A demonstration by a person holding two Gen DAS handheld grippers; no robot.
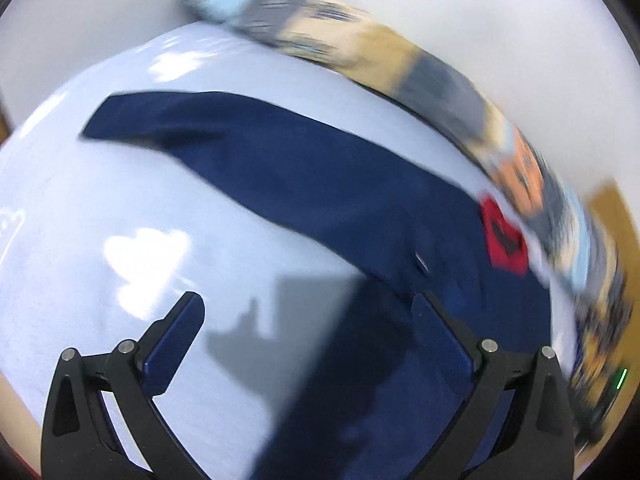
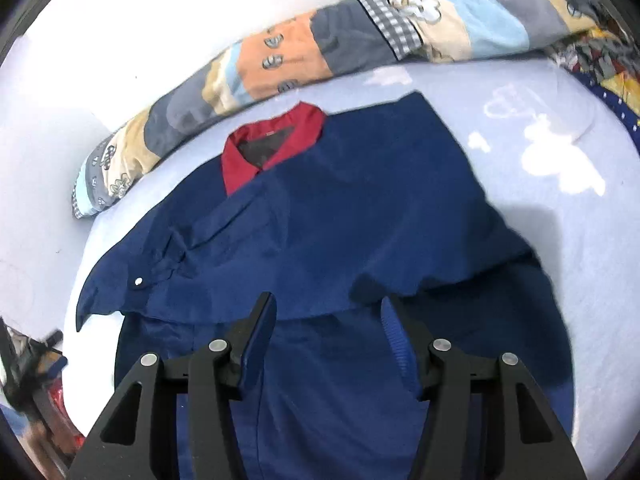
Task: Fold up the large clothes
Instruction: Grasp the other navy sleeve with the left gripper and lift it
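Navy jacket (image 2: 340, 208) with red collar (image 2: 272, 144) lies spread flat on the bed (image 2: 580, 240) ready for folding, left tool (image 1: 308, 320) and right tool (image 2: 328, 320) both open, holding nothing.

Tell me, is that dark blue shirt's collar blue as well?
No. In the right wrist view the navy shirt lying on the pale blue sheet has a red collar.

One navy shirt (image 2: 340, 216) with one red collar (image 2: 272, 140), one patchwork quilt (image 2: 360, 36), one pale-blue sheet (image 2: 560, 184), two grippers.
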